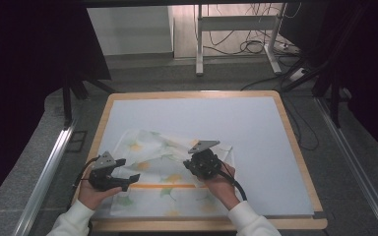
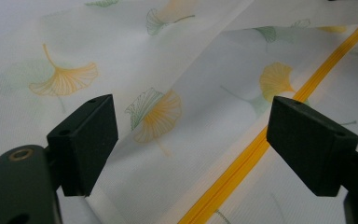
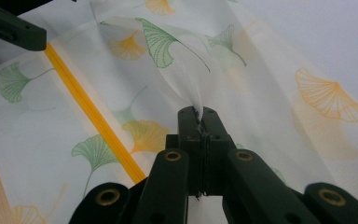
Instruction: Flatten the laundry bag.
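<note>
A sheer white mesh bag printed with green and orange ginkgo leaves lies on the white mat near the table's front edge, an orange zipper running across it. My right gripper is shut on a pinch of the bag's fabric, pulling it up into a taut ridge. At the bag's left edge my left gripper stands open, its jaws wide apart above the cloth and zipper with nothing between them.
The white mat covers a wooden table; its far and right parts are bare. A metal rail runs along the left, another rail on the right. Desk legs and cables stand on the floor beyond.
</note>
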The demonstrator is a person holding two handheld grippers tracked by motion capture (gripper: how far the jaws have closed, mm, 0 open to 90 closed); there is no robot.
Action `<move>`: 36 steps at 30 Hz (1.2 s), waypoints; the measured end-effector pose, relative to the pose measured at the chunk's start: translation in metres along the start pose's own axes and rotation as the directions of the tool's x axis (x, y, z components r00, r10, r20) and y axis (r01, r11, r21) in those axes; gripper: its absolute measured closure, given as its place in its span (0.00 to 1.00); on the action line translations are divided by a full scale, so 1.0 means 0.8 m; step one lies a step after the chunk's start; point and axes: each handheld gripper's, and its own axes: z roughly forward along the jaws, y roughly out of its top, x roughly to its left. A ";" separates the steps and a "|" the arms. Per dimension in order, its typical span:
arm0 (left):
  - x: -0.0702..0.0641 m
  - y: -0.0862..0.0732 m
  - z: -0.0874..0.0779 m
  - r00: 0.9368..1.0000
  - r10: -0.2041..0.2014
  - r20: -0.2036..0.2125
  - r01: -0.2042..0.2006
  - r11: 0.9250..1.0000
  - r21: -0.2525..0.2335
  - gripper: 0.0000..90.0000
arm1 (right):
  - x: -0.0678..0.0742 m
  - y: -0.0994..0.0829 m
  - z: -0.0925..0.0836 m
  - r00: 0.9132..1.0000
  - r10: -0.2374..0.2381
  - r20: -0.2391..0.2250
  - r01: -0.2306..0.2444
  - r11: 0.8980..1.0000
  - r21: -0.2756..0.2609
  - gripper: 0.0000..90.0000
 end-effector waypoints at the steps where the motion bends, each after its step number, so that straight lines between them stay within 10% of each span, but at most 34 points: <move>1: 0.000 0.000 0.000 1.000 0.000 0.000 0.000 1.000 0.000 0.18 | -0.001 0.001 0.000 1.000 0.004 0.002 -0.004 1.000 -0.005 0.99; 36: -0.001 0.000 0.001 1.000 0.006 0.003 -0.006 1.000 0.005 0.18 | -0.044 0.013 -0.006 0.996 0.090 0.025 -0.088 0.995 -0.056 0.99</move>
